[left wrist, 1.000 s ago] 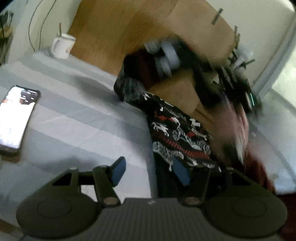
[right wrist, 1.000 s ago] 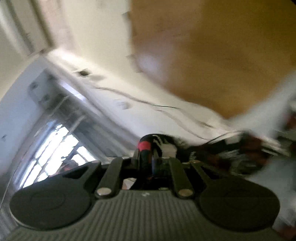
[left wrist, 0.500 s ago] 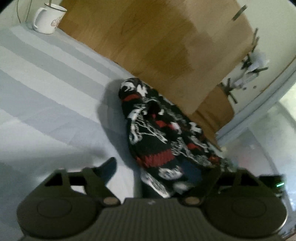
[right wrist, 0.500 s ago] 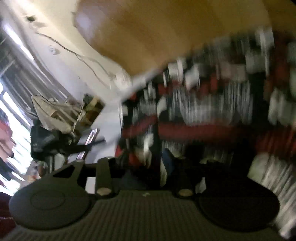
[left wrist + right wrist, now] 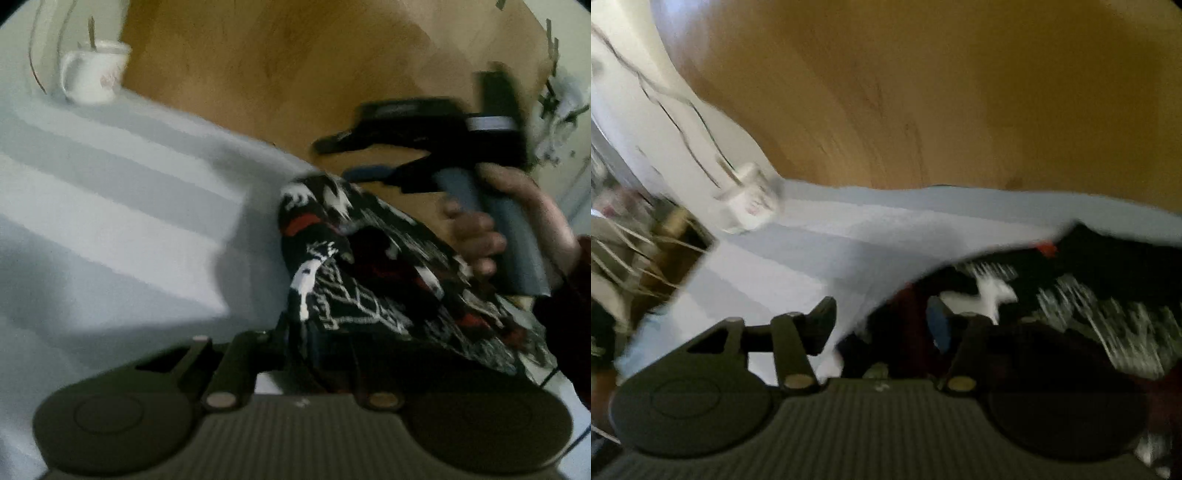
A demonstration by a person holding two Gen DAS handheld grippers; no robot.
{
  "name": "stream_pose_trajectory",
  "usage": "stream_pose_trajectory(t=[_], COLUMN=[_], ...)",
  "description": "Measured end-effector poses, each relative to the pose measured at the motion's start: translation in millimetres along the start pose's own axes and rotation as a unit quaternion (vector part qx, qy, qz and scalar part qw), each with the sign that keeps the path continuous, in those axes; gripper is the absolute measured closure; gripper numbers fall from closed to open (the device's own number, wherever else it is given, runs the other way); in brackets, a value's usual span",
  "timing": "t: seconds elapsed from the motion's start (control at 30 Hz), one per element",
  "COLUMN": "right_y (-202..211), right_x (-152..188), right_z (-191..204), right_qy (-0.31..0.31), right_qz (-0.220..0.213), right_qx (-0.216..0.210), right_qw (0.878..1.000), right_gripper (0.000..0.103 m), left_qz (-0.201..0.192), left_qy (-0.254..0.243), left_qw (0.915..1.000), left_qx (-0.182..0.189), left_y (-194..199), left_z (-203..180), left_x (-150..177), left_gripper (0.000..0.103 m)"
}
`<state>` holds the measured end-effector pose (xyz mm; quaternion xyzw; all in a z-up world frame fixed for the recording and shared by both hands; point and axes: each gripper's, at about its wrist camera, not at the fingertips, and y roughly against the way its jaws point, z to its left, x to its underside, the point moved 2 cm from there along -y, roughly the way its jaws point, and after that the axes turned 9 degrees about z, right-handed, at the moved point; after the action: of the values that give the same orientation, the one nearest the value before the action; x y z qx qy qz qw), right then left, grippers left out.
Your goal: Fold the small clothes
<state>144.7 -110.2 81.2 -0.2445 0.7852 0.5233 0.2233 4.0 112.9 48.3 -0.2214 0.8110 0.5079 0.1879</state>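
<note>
A mug (image 5: 94, 72) stands far left at the back corner of the striped sheet (image 5: 110, 206), well apart from the work, likely parked there so the cloth has room.

Nearer the middle, the left gripper (image 5: 317, 354) is clenched on the garment (image 5: 369, 273), a black knit with white and red figures. Its jaws have just been closing, and the fabric now rises straight out from between them, bunched and tented above the sheet. I take it that hold is there to pin one edge while the rest gets laid out.

The garment itself lies at the sheet's right-hand part, close to the wooden board (image 5: 295, 74) behind, heaped rather than flat, so folding looks barely begun.

To the right, a hand (image 5: 517, 221) carries the right gripper (image 5: 354, 158) above the cloth's far end. Its jaws have just been opening and stand apart; in its own view the right gripper (image 5: 882, 325) has dark cloth lying near one blue pad, but nothing pressed between the two. That reads to me as a release, leaving it free to take a fresh corner. Both views are smeared, so finer detail escapes me.
</note>
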Motion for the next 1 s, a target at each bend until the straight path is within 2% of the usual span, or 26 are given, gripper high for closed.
stream_pose_trajectory(t=[0.03, 0.07, 0.1, 0.13, 0.17, 0.23, 0.33, 0.37, 0.4, 0.5, 0.57, 0.6, 0.67, 0.7, 0.73, 0.8, 0.87, 0.9, 1.0], right_y=[-13, -25, -28, -21, -3, 26, 49, 54, 61, 88, 108, 111, 112, 113, 115, 111, 113, 115, 105], right_x=[-1, 0, 2, 4, 8, 19, 46, 53, 58, 69, 75, 74, 74, 77, 77, 84, 93, 95, 88], right_z=[1, 0, -1, -3, -9, -31, -42, -42, -42, -30, -26, -23, -24, -25, -25, -23, -13, -7, 21], right_qy=[0.004, 0.009, 0.016, 0.020, 0.018, -0.022, -0.006, -0.002, -0.003, 0.014, 0.027, 0.028, 0.033, 0.036, 0.041, 0.058, 0.090, 0.107, 0.145], right_qz=[0.019, 0.037, 0.045, 0.023, -0.018, -0.065, -0.073, -0.068, -0.062, -0.080, -0.099, -0.105, -0.109, -0.107, -0.103, -0.095, -0.093, -0.093, -0.093], right_qx=[0.006, 0.013, 0.019, 0.016, -0.001, -0.023, 0.025, 0.019, 0.002, -0.024, -0.028, -0.026, -0.003, 0.012, 0.025, 0.038, 0.044, 0.043, 0.041], right_qw=[1.000, 0.999, 0.999, 0.999, 1.000, 0.997, 0.997, 0.998, 0.998, 0.996, 0.994, 0.994, 0.994, 0.994, 0.994, 0.993, 0.991, 0.989, 0.984], right_gripper=[0.044, 0.082, 0.100, 0.100, 0.100, 0.100, 0.100, 0.095, 0.095, 0.090, 0.089, 0.087, 0.083, 0.080, 0.079, 0.077, 0.075, 0.070, 0.065], left_qz=[-0.021, -0.046, -0.077, -0.098, -0.107, -0.103, -0.097, -0.098, -0.102, -0.112, -0.082, -0.053, 0.017, 0.048, 0.059, 0.062, 0.054, 0.049, 0.014], left_qy=[-0.002, -0.003, -0.002, 0.001, 0.007, 0.010, -0.015, -0.022, -0.032, -0.091, -0.155, -0.190, -0.265, -0.296, -0.317, -0.348, -0.349, -0.346, -0.328], left_qw=[0.9996, 0.9983, 0.9953, 0.9926, 0.9920, 0.9939, 0.9950, 0.9949, 0.9943, 0.9888, 0.9815, 0.9758, 0.9569, 0.9477, 0.9421, 0.9329, 0.9329, 0.9341, 0.9406], left_qx=[-0.017, -0.036, -0.059, -0.071, -0.067, -0.040, -0.016, 0.000, 0.011, 0.036, 0.077, 0.095, 0.119, 0.109, 0.094, 0.069, 0.072, 0.075, 0.087], left_y=[6, 13, 23, 32, 38, 41, 35, 34, 34, 34, 27, 19, -1, -12, -18, -22, -14, -8, 24], left_z=[3, 6, 10, 14, 19, 21, 9, 2, -6, -45, -80, -99, -129, -141, -146, -152, -148, -145, -133], left_x=[-7, -15, -24, -31, -38, -42, -31, -26, -21, -2, 18, 31, 58, 73, 83, 99, 102, 101, 94], left_gripper=[0.093, 0.094, 0.094, 0.094, 0.093, 0.093, 0.093, 0.093, 0.093, 0.092, 0.090, 0.087, 0.077, 0.075, 0.069, 0.060, 0.054, 0.053, 0.043])
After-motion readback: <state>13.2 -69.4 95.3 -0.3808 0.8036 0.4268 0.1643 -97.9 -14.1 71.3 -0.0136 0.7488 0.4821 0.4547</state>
